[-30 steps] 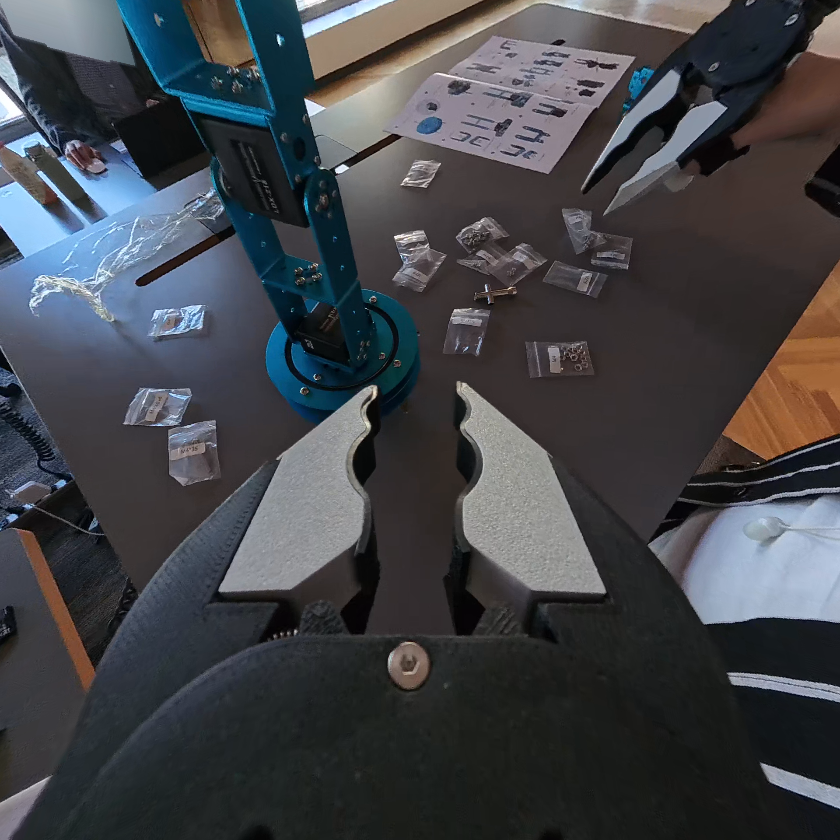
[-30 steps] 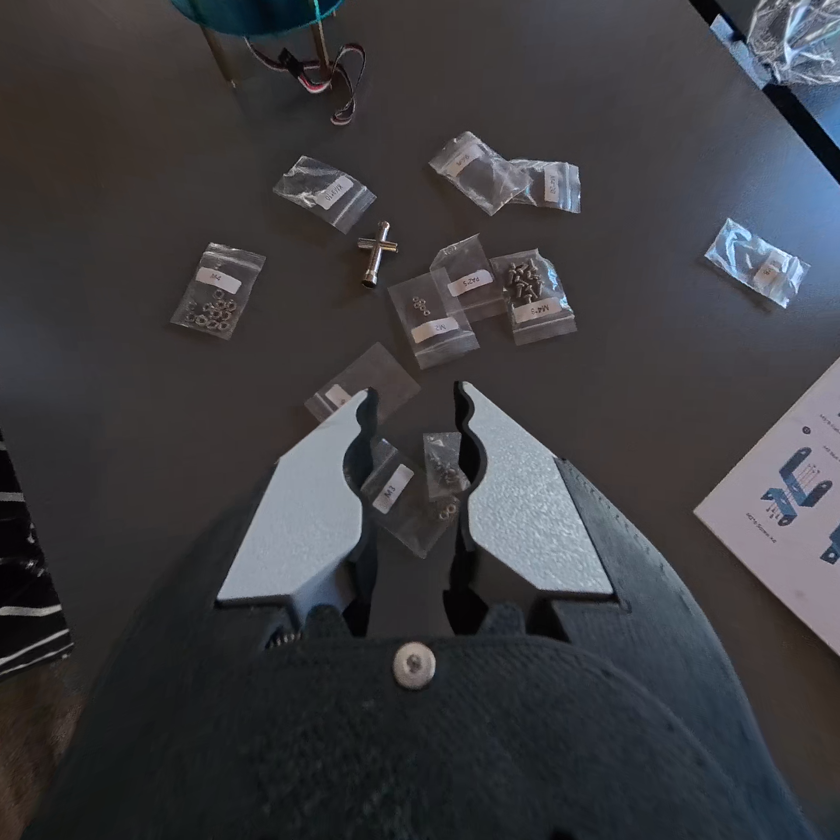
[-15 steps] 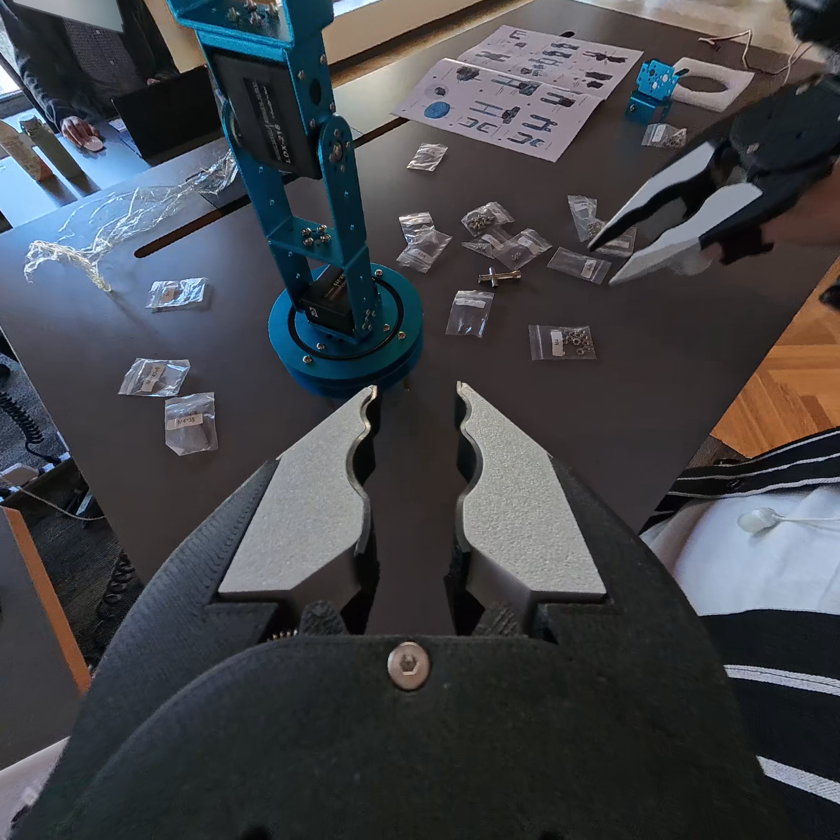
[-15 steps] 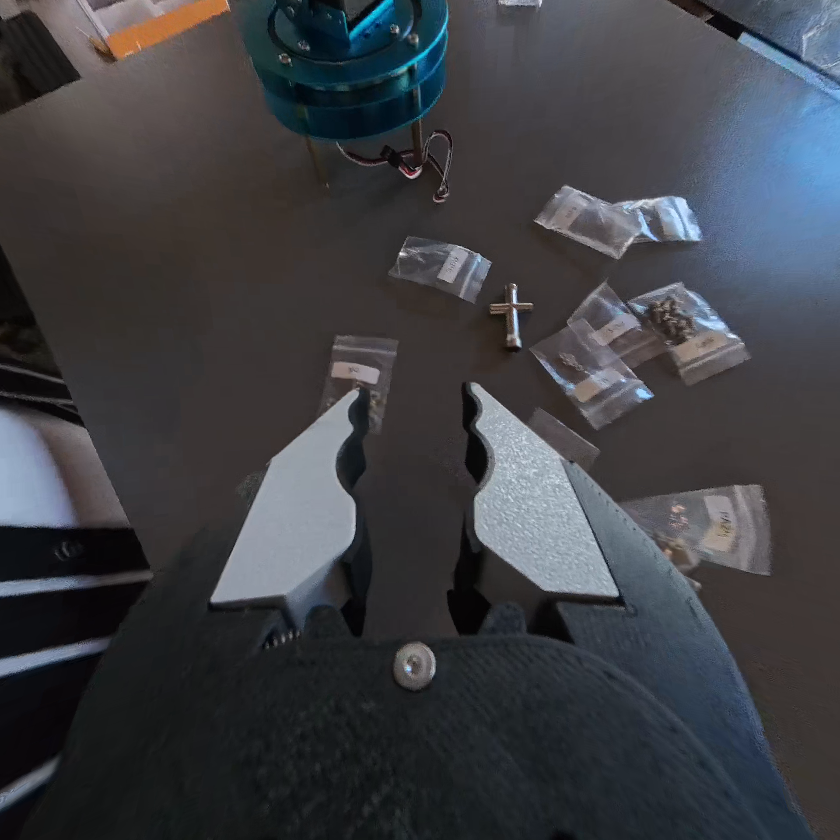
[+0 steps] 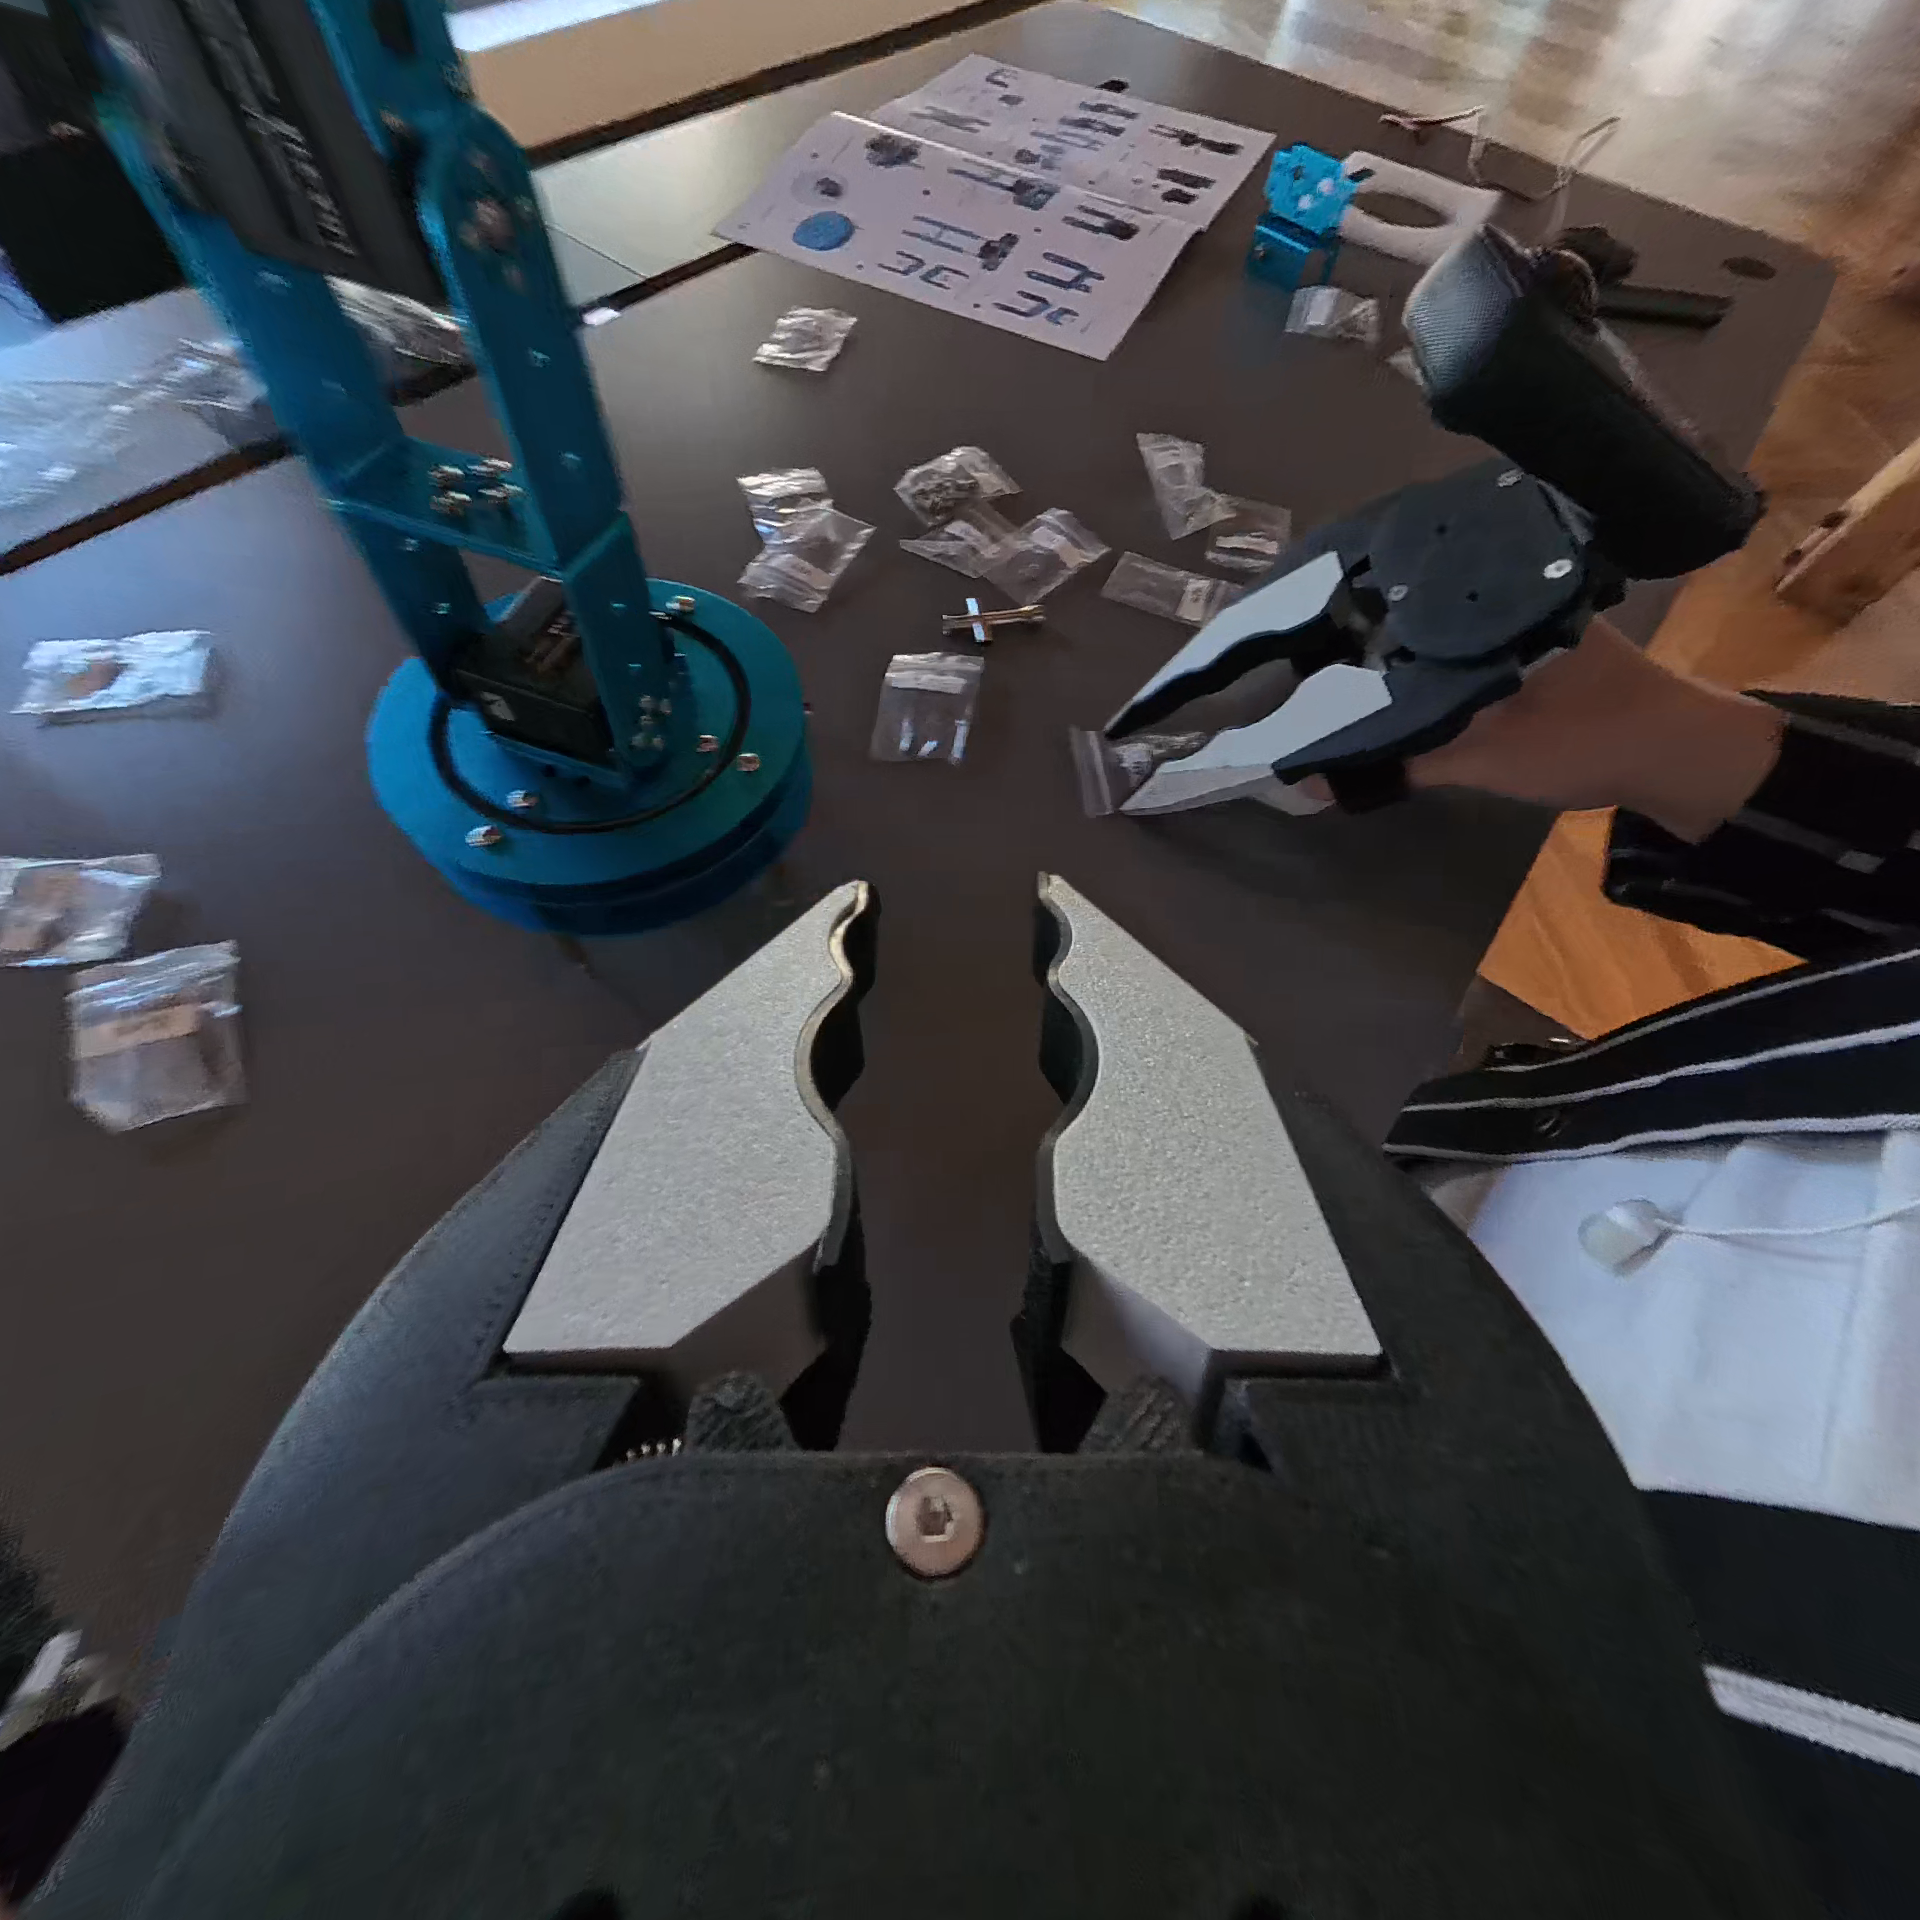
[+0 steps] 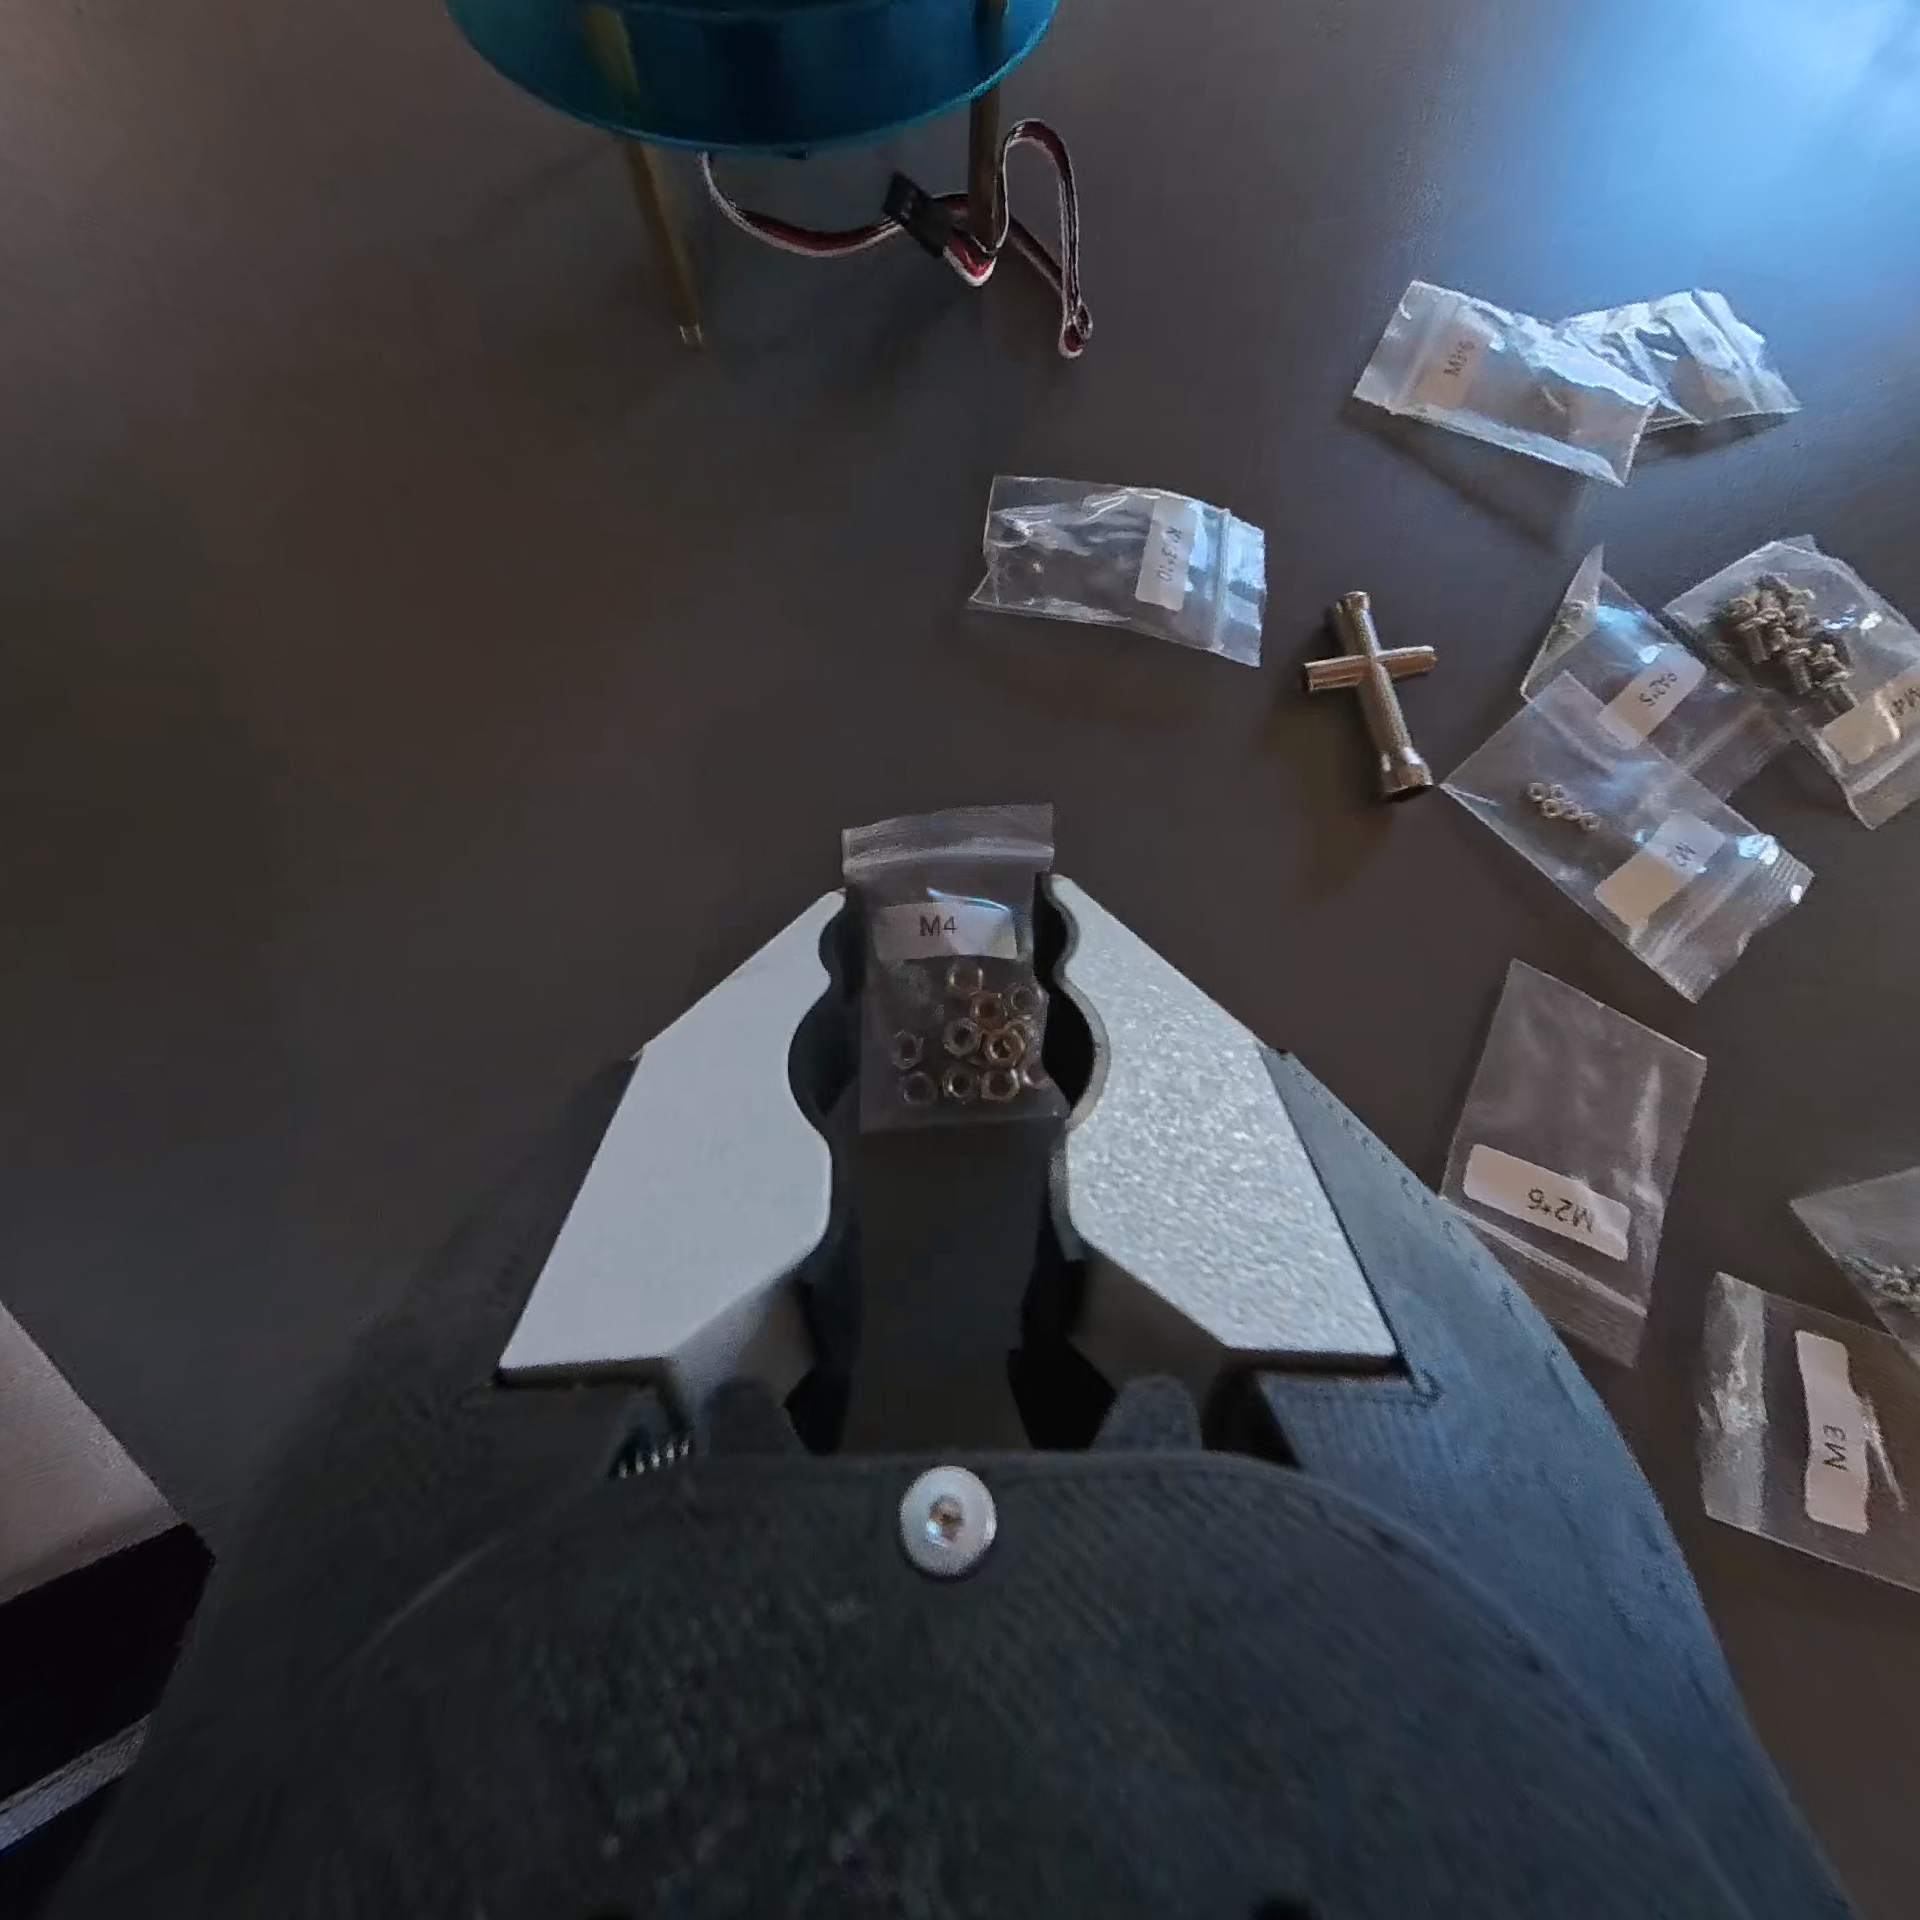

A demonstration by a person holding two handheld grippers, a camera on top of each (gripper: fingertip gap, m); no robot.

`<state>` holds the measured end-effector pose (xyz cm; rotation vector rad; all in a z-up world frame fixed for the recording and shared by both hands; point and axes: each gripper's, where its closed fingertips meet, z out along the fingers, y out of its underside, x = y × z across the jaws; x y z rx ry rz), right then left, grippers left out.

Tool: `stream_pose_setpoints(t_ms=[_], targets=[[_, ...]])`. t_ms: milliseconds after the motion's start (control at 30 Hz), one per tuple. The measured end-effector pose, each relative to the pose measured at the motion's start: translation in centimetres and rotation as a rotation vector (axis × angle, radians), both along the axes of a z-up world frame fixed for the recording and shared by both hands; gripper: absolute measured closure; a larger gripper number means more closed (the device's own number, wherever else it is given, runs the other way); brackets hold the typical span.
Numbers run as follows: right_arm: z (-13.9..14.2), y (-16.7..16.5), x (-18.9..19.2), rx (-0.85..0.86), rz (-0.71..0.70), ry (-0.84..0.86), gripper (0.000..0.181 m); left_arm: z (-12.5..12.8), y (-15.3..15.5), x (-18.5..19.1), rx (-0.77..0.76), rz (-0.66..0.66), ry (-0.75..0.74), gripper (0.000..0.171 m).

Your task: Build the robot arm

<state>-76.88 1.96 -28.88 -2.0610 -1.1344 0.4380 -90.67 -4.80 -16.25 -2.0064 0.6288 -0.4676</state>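
So in the last half second our right gripper (image 6: 940, 894) swung in and dropped low. It now straddles a little bag of nuts (image 6: 951, 997) lying flat on the table, on our side of the blue round base (image 6: 727, 62). Its jaws are still spread, with the bag's edges about brushing both fingers, so nothing's pinched yet. The cross wrench (image 6: 1371, 691) sits off to the right of the base. Our left gripper (image 5: 951, 899) hangs just short of the base, spread and empty.

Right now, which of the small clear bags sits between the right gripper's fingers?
The bag of small metal nuts, with a white label near its zip end. It lies between the right gripper fingers; every other bag lies clear of them, off to the side.
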Motion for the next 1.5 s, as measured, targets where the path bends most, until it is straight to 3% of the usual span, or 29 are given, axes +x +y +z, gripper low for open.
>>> stream_pose_setpoints(t_ms=[167,233,333,433,533,633,667,733,833,1033,1100,1167,1267,1400,1500], targets=[[2.0,-0.6,-0.9,0.100,0.037,0.107,0.152,-2.4,1.6,5.0,-0.069,-0.129,-0.154,0.143],[3.2,-1.2,-1.2,0.155,0.069,0.167,0.173,-3.6,3.0,6.3,-0.088,-0.131,-0.220,0.142],[4.1,-1.8,-1.4,0.208,0.084,0.237,0.174,-5.9,3.6,8.7,-0.248,-0.200,-0.327,0.139],[3.0,-1.3,-1.0,0.170,0.065,0.188,0.159,-7.6,3.8,9.7,-0.367,-0.226,-0.355,0.140],[2.1,-0.4,-1.4,-0.012,0.020,0.207,0.130,-7.4,4.1,9.7,-0.365,-0.215,-0.389,0.145],[-0.2,-0.4,-1.6,-0.124,0.029,0.075,0.122,-8.0,4.2,9.4,-0.351,-0.193,-0.342,0.146],[-0.1,0.0,-1.4,-0.058,0.028,0.035,0.138,-8.2,4.1,9.4,-0.346,-0.187,-0.323,0.146],[0.0,0.0,-1.4,0.009,0.042,-0.008,0.152,-8.9,4.0,9.2,-0.328,-0.169,-0.280,0.146],[0.0,-0.6,-1.8,0.021,0.082,0.031,0.161,-9.8,3.9,9.2,-0.323,-0.147,-0.261,0.145],[2.6,-1.4,-2.4,0.191,0.148,0.149,0.161,-9.4,4.0,10.3,-0.466,-0.194,-0.519,0.147],[3.2,-2.0,-2.7,0.216,0.183,0.178,0.177,-8.8,4.3,10.6,-0.477,-0.209,-0.587,0.146],[3.4,-2.4,-3.0,0.232,0.210,0.194,0.179,-8.3,4.2,11.1,-0.486,-0.240,-0.637,0.147],[2.8,-2.2,-2.8,0.212,0.224,0.151,0.172,-9.5,4.3,11.2,-0.532,-0.215,-0.598,0.171],[3.1,-2.6,-2.6,0.134,0.327,0.170,0.155,-10.0,4.4,11.5,-0.519,-0.211,-0.530,0.171],[4.3,-2.1,-1.5,0.008,0.366,0.204,0.155,-9.4,4.3,11.5,-0.448,-0.209,-0.443,0.171]])
